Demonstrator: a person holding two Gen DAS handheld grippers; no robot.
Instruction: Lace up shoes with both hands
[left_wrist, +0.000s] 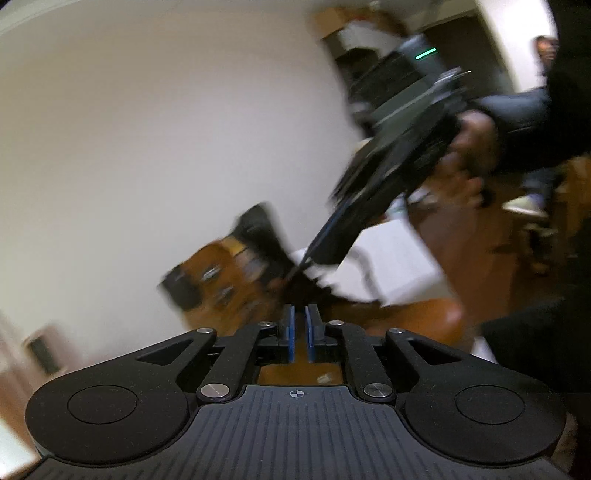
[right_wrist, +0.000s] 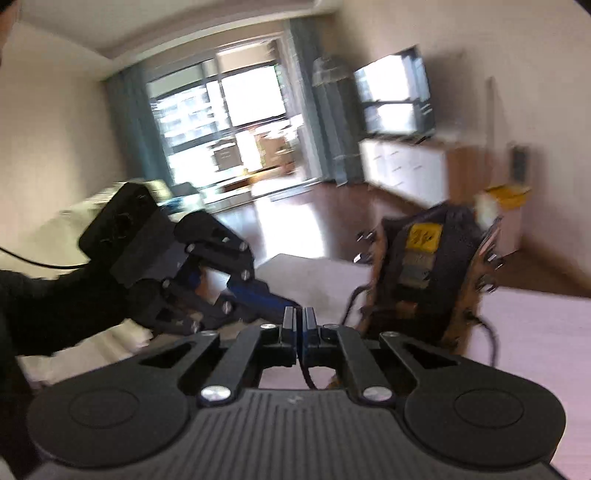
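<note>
A brown and black boot with a yellow tag on its tongue stands on the table, blurred in both views. My right gripper is shut on a dark lace, which runs down from between its pads. In the left wrist view the right gripper reaches down to the boot's opening. My left gripper shows a narrow gap between its blue pads, and I see nothing in it. In the right wrist view the left gripper points at the right gripper's tips, almost touching them.
A white sheet lies on the wooden table behind the boot. A hand in a dark sleeve holds the right gripper. Behind are a white cabinet, a screen and a yellow box.
</note>
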